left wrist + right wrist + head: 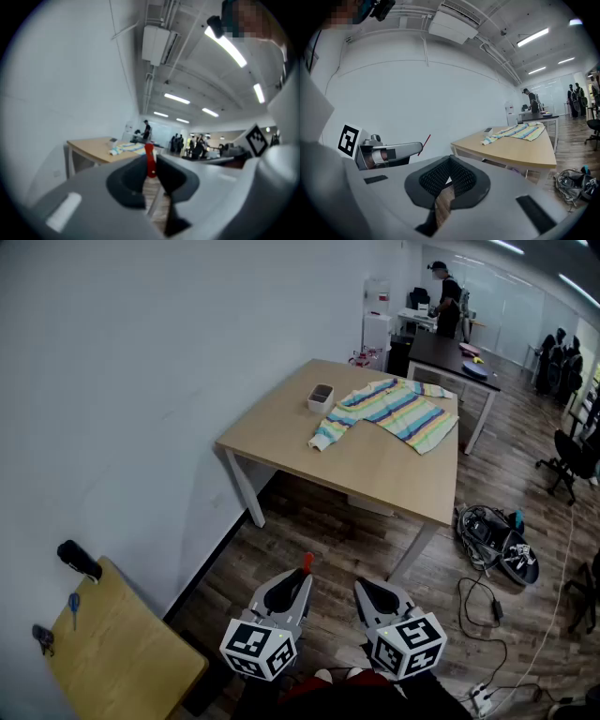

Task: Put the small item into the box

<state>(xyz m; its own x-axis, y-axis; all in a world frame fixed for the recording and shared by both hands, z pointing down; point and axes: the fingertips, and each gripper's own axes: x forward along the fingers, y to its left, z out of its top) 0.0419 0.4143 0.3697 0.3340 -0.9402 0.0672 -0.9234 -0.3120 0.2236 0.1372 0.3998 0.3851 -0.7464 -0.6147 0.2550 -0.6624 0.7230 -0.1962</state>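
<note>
My left gripper (302,576) is low in the head view, over the wood floor, shut on a small red item (307,562) that sticks out past its tips. In the left gripper view the red item (149,159) stands upright between the closed jaws of this left gripper (150,169). Right beside it, my right gripper (361,587) is shut with nothing in it; its jaws meet in the right gripper view (449,176). A small open box (321,397) sits far ahead on the wooden table (281,432), well away from both grippers.
A striped shirt (398,409) lies spread on the table beside the box. A low wooden side table (122,657) at lower left carries scissors (73,606) and a black object (80,561). A bag and cables (497,538) litter the floor at right. A person (448,301) stands far back.
</note>
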